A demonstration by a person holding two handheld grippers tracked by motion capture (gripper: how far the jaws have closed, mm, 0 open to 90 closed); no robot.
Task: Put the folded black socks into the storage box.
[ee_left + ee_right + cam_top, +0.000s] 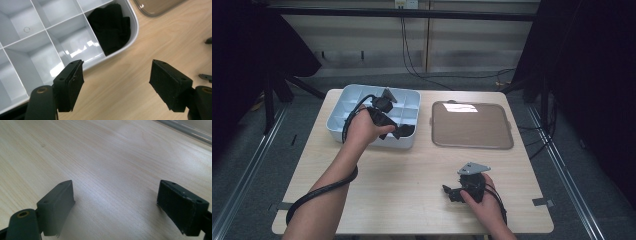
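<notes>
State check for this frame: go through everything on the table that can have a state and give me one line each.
Organiser tray: uncovered; the front corner compartment nearest the lid is filled, the compartments seen beside it are empty.
Black cloth: bunched inside that corner compartment.
Lid: off the tray, lying flat on the table beside it.
Left gripper: open, nothing between its jaws, at the tray's front edge.
Right gripper: open, empty, over bare table.

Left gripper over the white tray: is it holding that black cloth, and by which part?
No. The left gripper is open and empty; the black cloth lies in a corner compartment of the tray.
</notes>
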